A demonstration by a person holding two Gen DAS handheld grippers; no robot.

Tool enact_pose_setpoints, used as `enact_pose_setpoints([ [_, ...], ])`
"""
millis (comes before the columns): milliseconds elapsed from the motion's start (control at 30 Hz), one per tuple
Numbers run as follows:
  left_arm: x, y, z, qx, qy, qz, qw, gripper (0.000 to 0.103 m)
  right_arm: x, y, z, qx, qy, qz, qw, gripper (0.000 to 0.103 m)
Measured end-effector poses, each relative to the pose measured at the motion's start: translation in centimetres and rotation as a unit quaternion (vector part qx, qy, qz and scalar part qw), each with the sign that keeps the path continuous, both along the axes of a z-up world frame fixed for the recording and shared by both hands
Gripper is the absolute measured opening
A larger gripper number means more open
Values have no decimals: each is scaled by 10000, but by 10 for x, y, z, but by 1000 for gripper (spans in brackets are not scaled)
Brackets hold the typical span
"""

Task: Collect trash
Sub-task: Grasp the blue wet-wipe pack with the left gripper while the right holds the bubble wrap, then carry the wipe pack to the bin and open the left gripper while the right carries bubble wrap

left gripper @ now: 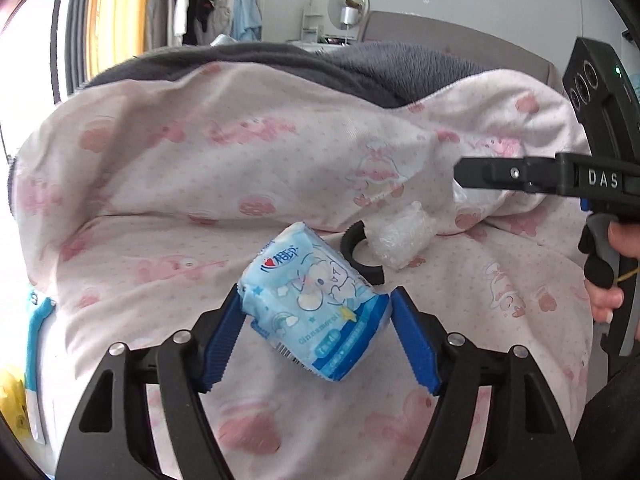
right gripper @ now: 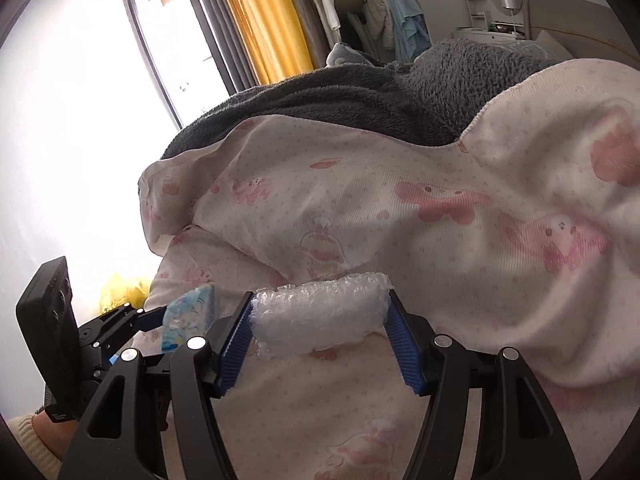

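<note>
- Across both views spreads a bed covered by a pale pink quilt (left gripper: 200,168) printed with pink cartoon animals; it is folded back in a thick roll.
- Behind the fold lies a grey fleece blanket (right gripper: 320,96), bunched along the far side of the bed.
- Beyond the bed, yellow curtains (right gripper: 260,12) hang beside a bright window, and clothes (left gripper: 208,4) hang on a rack.
- Left gripper (left gripper: 316,320): its blue ribbed pads are closed partway onto a blue tissue pack (left gripper: 316,304) with a cartoon dog print, pinching it at both ends, just above the quilt.
- Right gripper (right gripper: 320,316): its blue pads are closed partway onto a wad of bubble wrap (right gripper: 320,312), pressing against each end of it, close over the quilt.
- From the left wrist camera, a second crumpled piece of bubble wrap (left gripper: 400,236) rests on the quilt at the foot of the fold.
- Touching that piece is a black C-shaped plastic ring (left gripper: 360,254), lying just past the tissue pack.
</note>
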State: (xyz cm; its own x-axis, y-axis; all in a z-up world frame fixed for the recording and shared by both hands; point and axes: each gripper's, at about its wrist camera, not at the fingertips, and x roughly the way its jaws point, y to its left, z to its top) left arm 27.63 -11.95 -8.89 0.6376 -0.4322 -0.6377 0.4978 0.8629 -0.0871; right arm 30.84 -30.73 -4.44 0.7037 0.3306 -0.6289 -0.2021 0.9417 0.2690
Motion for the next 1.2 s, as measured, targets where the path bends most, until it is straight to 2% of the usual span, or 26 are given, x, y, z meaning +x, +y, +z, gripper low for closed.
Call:
enact_pose_setpoints([
  [233,-20,27,17,-101,-35,325,9994,74,-47,24,-12,-149,145,-12,9998,64],
  [467,-46,62,32,-428,-12,731,9964,74,-85,53,-9,-507,17,177,9986,64],
  [633,-67,85,39,-259,-145,1021,9943,74,-102,66,-6,-488,-64,301,9983,64],
  [967,-86,145,22,19,35,1673,9859,74,-108,110,6,-411,-265,622,9969,64],
  [1067,-90,163,15,-16,119,1761,9843,74,-107,132,12,-403,-335,769,9957,64],
  [1200,-94,186,-1,120,252,1928,9808,74,-107,162,17,-436,-397,990,9933,64],
])
